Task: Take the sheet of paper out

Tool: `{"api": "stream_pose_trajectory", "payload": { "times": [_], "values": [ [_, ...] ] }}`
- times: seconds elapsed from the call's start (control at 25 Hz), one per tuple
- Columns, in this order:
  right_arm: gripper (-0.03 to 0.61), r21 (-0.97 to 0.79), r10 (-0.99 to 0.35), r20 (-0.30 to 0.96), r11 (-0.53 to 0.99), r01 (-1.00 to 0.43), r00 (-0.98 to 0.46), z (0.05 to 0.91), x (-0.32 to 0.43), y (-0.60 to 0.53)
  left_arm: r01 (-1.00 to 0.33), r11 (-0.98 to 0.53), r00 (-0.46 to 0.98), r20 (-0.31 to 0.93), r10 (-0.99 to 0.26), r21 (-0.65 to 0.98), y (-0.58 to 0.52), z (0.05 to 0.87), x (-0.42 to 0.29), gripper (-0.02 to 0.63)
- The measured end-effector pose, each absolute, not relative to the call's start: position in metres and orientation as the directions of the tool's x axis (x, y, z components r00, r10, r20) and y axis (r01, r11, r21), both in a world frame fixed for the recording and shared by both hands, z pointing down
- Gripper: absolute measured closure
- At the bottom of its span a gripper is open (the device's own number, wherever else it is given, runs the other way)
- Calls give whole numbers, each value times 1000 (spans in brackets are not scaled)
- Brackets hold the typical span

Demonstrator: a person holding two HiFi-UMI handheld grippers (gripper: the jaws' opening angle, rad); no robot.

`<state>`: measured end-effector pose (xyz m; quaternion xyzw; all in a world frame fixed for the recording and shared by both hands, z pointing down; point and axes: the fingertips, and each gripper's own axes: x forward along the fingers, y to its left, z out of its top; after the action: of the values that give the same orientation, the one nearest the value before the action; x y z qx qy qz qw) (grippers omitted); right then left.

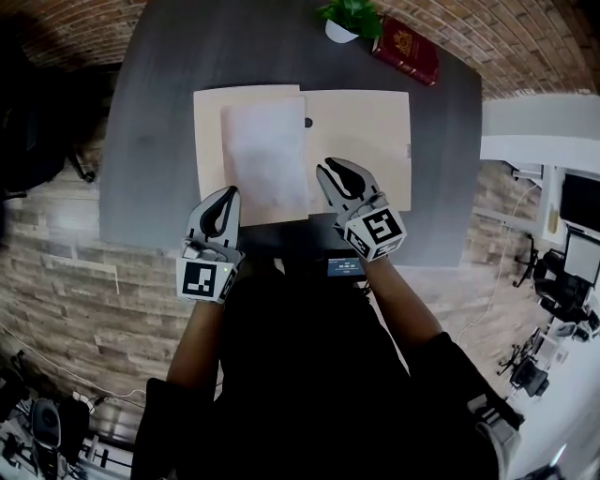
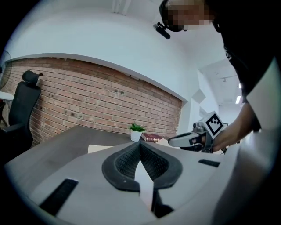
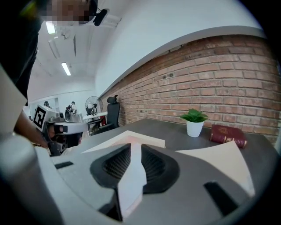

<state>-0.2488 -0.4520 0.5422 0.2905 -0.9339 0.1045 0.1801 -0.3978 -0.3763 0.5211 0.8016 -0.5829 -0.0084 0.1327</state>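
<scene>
A white sheet of paper lies over the left half of an open beige folder on the dark table. My left gripper holds the sheet's near left edge. My right gripper holds its right edge. In the left gripper view the black pads of that gripper close on a white strip of the paper. The right gripper view shows the same: the right gripper is shut with the sheet pinched between its jaws. Each gripper also sees the other gripper beside it.
A small potted plant and a red book stand at the table's far edge, behind the folder. A small device with a lit screen sits at the near edge. A black office chair stands left of the table by the brick wall.
</scene>
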Motion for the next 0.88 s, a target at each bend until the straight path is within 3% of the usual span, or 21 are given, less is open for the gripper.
{"api": "stream_pose_trajectory", "payload": {
  "times": [0.52,0.88],
  "values": [
    [482,-197,-384,614,771,-605,-689,633,-262,-476,-918,-337,372,163,-914,209,-392,539,-390,618],
    [457,-142,-309,760,780,-610,-571,688,-266,-481,-911,-351,392,188,-901,215,-401,546,-388,618]
  ]
}}
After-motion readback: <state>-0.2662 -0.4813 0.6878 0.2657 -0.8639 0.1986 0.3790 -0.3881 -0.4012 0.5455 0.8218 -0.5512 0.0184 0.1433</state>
